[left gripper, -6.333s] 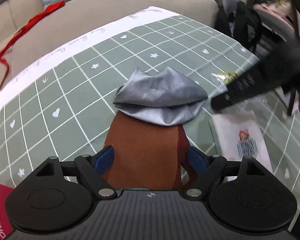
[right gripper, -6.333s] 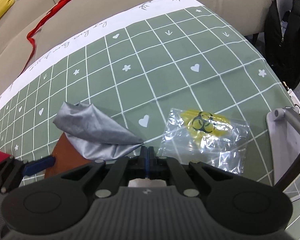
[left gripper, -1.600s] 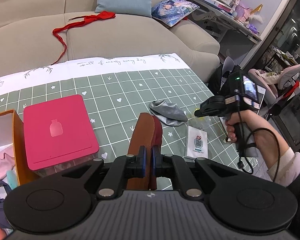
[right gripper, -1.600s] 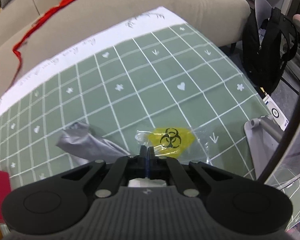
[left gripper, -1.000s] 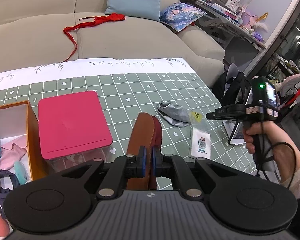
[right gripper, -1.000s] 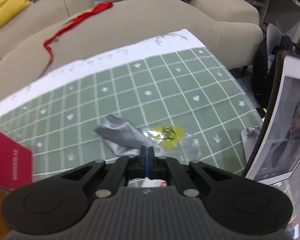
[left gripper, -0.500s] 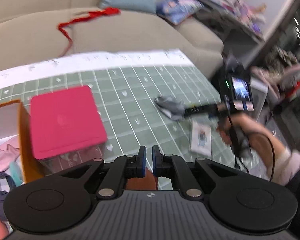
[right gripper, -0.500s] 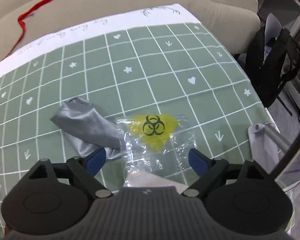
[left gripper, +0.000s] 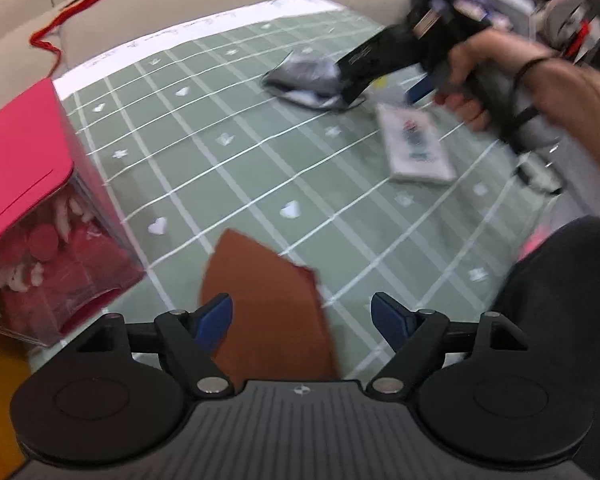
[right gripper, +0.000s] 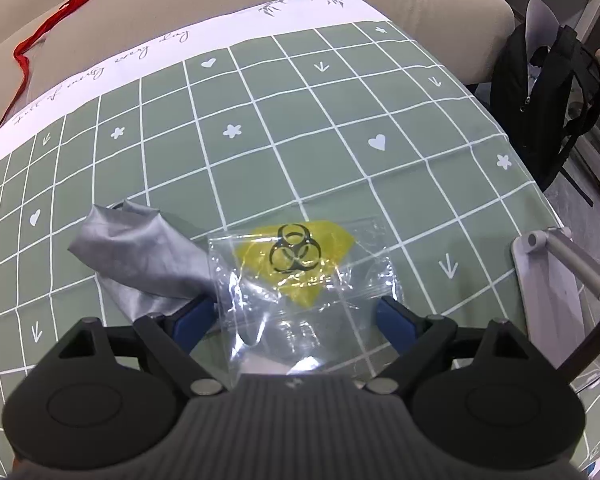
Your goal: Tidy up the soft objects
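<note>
Our left gripper point(left gripper: 302, 316) has its jaws wide apart and grips nothing; a brown piece point(left gripper: 268, 300) lies flat on the table point(left gripper: 240, 168) between them, at the near edge, and we cannot tell whether the left finger touches it. Our right gripper point(right gripper: 294, 316) also has its jaws wide apart, straddling a clear bag point(right gripper: 300, 276) with a yellow patch and a black biohazard sign; neither finger clamps it. A grey cloth point(right gripper: 140, 256) lies just left of the bag, its edge tucked under the plastic, near the table's right edge. The cloth's white far border carries script too small to read. A pink-lidded box point(left gripper: 28, 200) stands at the left edge; a white packet point(left gripper: 416, 148) lies near the right hand point(left gripper: 500, 76).
</note>
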Tool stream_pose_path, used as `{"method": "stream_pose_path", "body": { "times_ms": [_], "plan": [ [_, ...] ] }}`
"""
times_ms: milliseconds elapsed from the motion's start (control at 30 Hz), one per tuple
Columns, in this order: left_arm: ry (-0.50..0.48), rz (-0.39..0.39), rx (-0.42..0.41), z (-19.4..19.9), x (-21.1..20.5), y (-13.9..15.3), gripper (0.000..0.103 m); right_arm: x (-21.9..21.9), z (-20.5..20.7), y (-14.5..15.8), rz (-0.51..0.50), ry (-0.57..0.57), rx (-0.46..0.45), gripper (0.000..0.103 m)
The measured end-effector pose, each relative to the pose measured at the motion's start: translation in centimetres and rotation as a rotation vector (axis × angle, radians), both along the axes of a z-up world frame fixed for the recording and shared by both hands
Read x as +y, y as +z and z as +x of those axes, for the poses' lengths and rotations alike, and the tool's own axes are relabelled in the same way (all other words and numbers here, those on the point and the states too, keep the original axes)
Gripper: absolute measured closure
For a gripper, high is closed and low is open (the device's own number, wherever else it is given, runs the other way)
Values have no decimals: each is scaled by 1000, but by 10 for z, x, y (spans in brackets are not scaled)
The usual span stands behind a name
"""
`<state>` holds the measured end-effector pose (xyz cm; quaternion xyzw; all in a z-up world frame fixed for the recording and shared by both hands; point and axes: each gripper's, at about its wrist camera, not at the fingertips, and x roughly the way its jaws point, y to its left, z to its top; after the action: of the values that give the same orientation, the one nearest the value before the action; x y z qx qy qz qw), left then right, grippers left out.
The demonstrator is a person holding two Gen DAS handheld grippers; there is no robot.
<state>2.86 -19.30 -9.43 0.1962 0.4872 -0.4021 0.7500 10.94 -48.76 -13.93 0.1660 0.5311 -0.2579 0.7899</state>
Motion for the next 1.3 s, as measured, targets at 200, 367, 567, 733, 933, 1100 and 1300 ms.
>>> {"method": "stream_pose_path", "body": {
  "times_ms": [200, 367, 567, 733, 933, 1100, 1300],
  "plan": [
    [77, 117, -3, 16, -1, -29, 6, 0, 1, 0, -7, 3, -7, 14],
    [113, 86, 7, 23, 0, -33, 2, 1, -3, 3, -23, 15, -22, 33],
    [75, 120, -22, 17, -11, -37, 0, 6, -7, 12, -36, 97, -1, 87],
    [107, 117, -16, 16, -15, -41, 0, 0, -18, 23, 3, 53, -20, 96],
    [167, 130, 4, 30, -12, -32, 21, 10, -39, 60, 10, 53, -117, 96],
    [195, 109, -4, 32, -6, -27, 85, 30, -52, 93, 12, 101, -199, 96],
    [218, 101, 48, 39, 0, -26, 95, 67, -66, 120, 13, 212, -261, 96]
  ]
}}
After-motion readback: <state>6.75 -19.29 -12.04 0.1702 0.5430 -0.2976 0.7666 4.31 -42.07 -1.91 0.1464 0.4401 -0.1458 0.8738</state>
